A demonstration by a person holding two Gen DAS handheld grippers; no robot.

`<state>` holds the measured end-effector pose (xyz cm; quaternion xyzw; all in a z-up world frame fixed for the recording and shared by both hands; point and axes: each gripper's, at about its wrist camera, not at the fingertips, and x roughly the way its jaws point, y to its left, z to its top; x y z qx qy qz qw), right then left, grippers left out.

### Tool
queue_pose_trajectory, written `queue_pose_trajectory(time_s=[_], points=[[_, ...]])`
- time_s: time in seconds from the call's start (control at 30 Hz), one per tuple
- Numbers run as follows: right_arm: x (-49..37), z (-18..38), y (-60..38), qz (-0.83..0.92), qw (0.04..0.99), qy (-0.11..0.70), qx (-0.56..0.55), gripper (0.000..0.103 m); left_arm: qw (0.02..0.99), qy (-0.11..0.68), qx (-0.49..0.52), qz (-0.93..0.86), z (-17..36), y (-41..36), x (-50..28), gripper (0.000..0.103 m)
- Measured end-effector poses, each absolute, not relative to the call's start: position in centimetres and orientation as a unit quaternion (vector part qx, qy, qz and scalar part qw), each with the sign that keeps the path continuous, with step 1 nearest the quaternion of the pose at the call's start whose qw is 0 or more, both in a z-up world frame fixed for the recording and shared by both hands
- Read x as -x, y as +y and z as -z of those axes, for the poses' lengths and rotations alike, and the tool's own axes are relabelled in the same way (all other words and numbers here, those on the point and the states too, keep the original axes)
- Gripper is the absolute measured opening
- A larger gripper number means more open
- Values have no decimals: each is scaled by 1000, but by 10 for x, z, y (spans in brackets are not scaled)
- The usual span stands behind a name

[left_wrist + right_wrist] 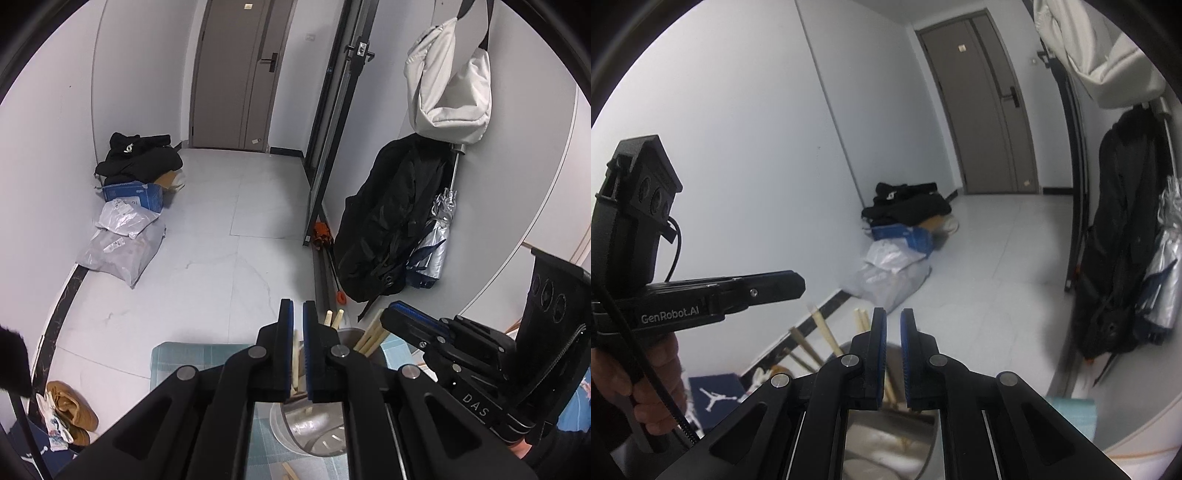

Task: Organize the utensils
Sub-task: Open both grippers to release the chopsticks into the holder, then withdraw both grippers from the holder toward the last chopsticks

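A steel utensil holder (314, 432) stands on a teal checked table mat (177, 360), with several pale wooden chopsticks (373, 338) leaning in it. My left gripper (298, 314) hovers right above the holder, jaws nearly closed with a narrow gap; one chopstick (295, 363) shows through the gap, and I cannot tell if it is pinched. My right gripper (894, 319) is also above the holder (886, 439), jaws a small gap apart, empty. Chopsticks (822, 332) lean to its left. Each gripper shows in the other's view: the right one (399, 314), the left one (798, 282).
The table edge drops to a tiled floor (240, 229). Bags and boxes (125, 221) lie by the left wall. A black bag and folded umbrella (391, 221) hang at right. Shoes (72, 410) lie at lower left.
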<state>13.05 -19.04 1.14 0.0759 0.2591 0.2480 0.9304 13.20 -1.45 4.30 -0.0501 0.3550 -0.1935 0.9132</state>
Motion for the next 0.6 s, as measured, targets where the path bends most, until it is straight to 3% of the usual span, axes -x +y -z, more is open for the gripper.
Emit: queue_pose_trajectory(time_s=[0.1,0.23,0.43,0.5,0.57,0.6], points=[[-122,-17,-195,-244,932,254,-82,8,918,348,52,184,-48,-12,-124,7],[-108,-30,-201,-241,937,240,-85,11,926,332,60,168,-57,-7,-110,27],[-78,-49,-207,-228,944,222,-88,24,938,310,68,141,-68,0,-85,32],[-66,-55,-208,-222,947,215,-87,28,941,302,71,134,-70,3,-75,42],[-52,-59,-208,-217,950,210,-85,30,946,292,75,122,-73,5,-65,61],[-46,-61,-207,-216,950,208,-85,33,948,286,78,118,-74,7,-59,62]])
